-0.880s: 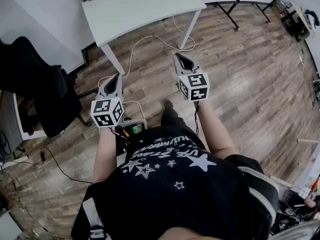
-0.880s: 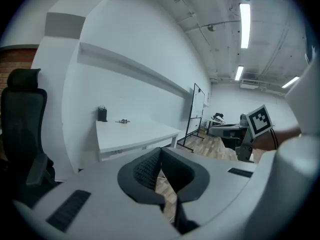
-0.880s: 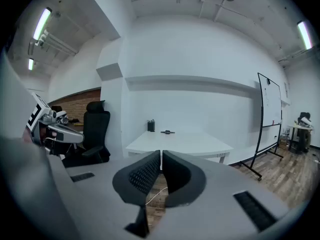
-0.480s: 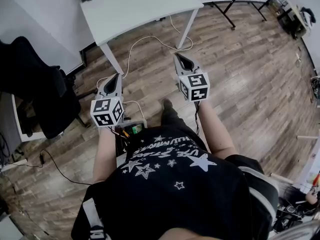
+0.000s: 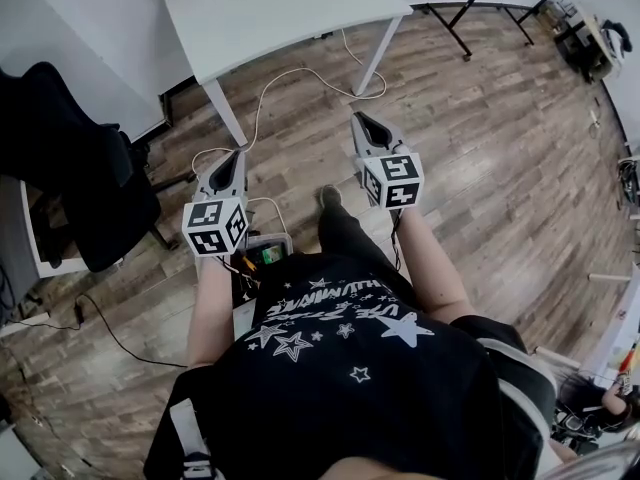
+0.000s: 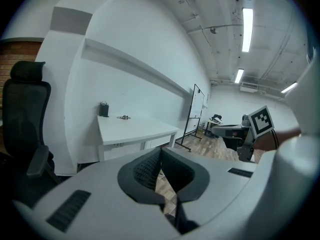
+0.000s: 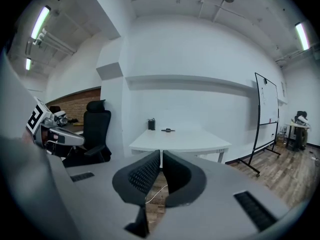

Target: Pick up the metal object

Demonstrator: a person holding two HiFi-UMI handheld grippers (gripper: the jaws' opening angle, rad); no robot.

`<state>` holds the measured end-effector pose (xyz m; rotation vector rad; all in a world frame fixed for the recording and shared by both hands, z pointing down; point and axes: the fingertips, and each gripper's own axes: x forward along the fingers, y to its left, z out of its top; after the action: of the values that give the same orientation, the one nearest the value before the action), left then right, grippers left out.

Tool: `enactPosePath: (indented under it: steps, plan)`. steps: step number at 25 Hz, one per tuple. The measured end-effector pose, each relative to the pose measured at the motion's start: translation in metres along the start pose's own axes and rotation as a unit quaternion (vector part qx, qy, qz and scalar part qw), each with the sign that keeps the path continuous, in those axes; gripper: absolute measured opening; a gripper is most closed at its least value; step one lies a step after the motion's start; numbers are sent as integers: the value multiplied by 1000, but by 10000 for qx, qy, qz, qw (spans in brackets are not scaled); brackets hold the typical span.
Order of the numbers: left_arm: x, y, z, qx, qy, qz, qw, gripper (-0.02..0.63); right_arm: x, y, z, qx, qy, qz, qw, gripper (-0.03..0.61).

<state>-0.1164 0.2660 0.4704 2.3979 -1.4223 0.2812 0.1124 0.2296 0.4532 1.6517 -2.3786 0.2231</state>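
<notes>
The small grey metal object [image 7: 167, 130] is lying on the white rectangular desk [image 5: 290, 13], near the desk's far edge, with a small dark upright container [image 7: 151, 124] standing close to it on the same desk top, toward the left. The person is standing short of the desk on the wood-plank floor [image 5: 480, 138], holding both grippers out toward it and well apart from it. The left gripper [image 5: 231, 158] is pointing at the desk with its jaws pressed together and nothing between them. The right gripper [image 5: 361, 123] is aiming at the desk too, its jaws likewise closed on nothing. A white cable [image 5: 296, 72] is trailing over the floor by the desk's near edge, and a black office chair [image 7: 97, 126] is sitting to the left of the desk
</notes>
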Motion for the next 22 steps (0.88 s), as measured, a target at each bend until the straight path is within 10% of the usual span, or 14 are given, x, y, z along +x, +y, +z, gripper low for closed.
enactPosePath:
  steps: [22]
  plan:
    - [185,63,78,-218,54,724,9971,18,219,-126,39,283,-22,608,9977,52]
